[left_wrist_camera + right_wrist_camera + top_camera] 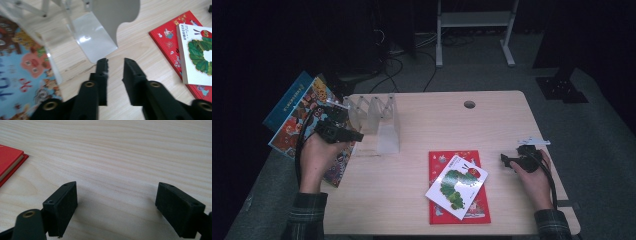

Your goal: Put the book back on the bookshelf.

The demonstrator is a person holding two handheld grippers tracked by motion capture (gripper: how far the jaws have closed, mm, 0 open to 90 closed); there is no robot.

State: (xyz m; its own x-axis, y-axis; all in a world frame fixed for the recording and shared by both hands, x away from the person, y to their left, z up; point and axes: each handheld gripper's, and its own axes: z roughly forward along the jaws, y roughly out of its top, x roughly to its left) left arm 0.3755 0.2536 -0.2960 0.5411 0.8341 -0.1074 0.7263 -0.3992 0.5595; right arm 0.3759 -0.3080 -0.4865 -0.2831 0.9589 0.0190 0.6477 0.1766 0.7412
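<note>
Near the front-middle of the worktop [512,120] lies the white caterpillar book [457,186], flat and skewed on top of a red book [438,214]. Its long axis runs diagonally, from front-left toward back-right. Right gripper [510,161] sits just beside it on the right, resting low on the wood, jaws spread wide, holding nothing; it is clearly the nearer one, and the book lies to its left. Left gripper [353,135] hovers well apart at the left, by the clear folding book rack [379,117], jaws parted only narrowly and empty. Colourful picture books [297,115] overhang the left edge beyond it. Likely next: a reach from the right.
</note>
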